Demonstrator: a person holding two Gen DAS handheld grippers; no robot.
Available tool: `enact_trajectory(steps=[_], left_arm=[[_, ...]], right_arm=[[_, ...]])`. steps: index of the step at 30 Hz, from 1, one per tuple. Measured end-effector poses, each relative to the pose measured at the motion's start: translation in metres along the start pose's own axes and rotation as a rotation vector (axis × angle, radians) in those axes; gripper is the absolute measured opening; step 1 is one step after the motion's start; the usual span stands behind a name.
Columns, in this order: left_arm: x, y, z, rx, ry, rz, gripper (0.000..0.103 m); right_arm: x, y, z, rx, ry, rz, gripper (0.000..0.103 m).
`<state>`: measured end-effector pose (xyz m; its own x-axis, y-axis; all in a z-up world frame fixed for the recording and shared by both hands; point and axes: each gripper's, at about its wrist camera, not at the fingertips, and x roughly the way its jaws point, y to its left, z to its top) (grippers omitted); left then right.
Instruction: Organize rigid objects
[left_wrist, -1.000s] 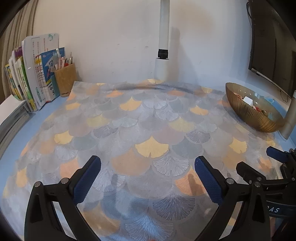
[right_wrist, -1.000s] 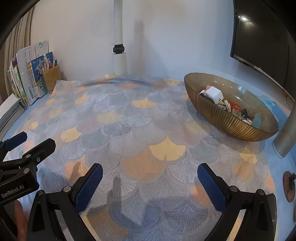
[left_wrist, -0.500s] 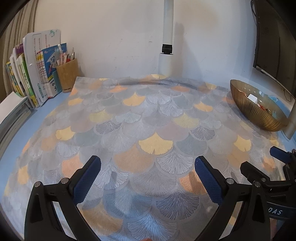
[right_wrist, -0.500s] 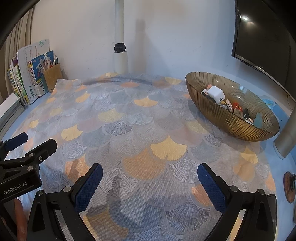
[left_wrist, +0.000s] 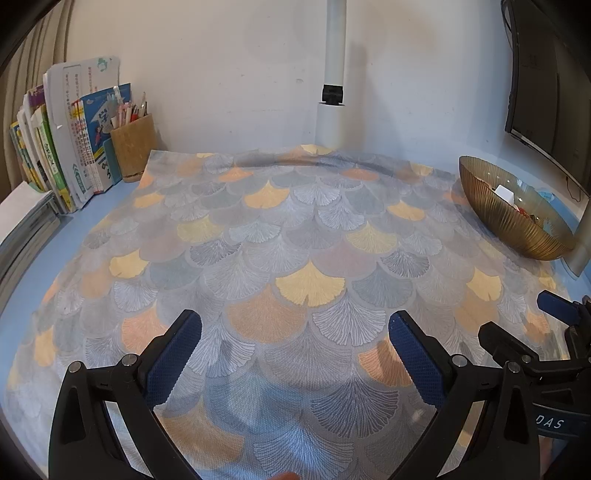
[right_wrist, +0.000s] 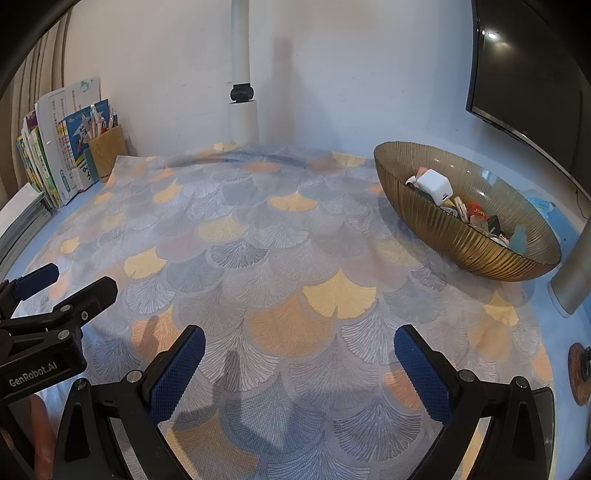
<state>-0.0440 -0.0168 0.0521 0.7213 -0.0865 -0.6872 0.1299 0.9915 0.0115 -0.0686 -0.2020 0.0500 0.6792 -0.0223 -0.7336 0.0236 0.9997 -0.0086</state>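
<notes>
A ribbed amber glass bowl (right_wrist: 458, 236) stands at the right of the table, also seen in the left wrist view (left_wrist: 506, 218). It holds several small rigid objects, among them a white cube charger (right_wrist: 435, 185). My left gripper (left_wrist: 295, 332) is open and empty, low over the patterned cloth (left_wrist: 295, 240). My right gripper (right_wrist: 295, 350) is open and empty, beside the left one, well short of the bowl. Each gripper shows at the edge of the other's view.
Upright books (left_wrist: 62, 140) and a cork pen holder (left_wrist: 133, 147) stand at the back left. A white lamp pole (left_wrist: 332, 92) rises at the back wall. A dark monitor (right_wrist: 528, 74) hangs at the right, with a round coaster (right_wrist: 578, 373) near the right edge.
Both grippers have drawn back and tilted a little, so the bowl and the back wall sit slightly farther away. Both stay open and empty.
</notes>
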Motion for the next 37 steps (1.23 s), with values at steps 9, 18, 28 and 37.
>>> enact_trajectory(steps=[9,18,28,37], left_arm=[[-0.001,0.000,-0.001,0.001,-0.010,0.007,0.101],[-0.007,0.006,-0.001,-0.031,-0.054,0.036,0.102],[-0.006,0.003,-0.001,-0.004,-0.045,0.045,0.102],[-0.011,0.011,0.001,-0.031,-0.096,0.060,0.102]], right_arm=[[0.001,0.002,0.000,0.005,0.007,-0.003,0.102],[-0.003,-0.003,-0.002,0.021,-0.024,-0.018,0.102],[-0.004,-0.004,-0.001,0.018,-0.033,-0.015,0.102],[-0.003,-0.003,0.000,0.012,-0.028,-0.005,0.102]])
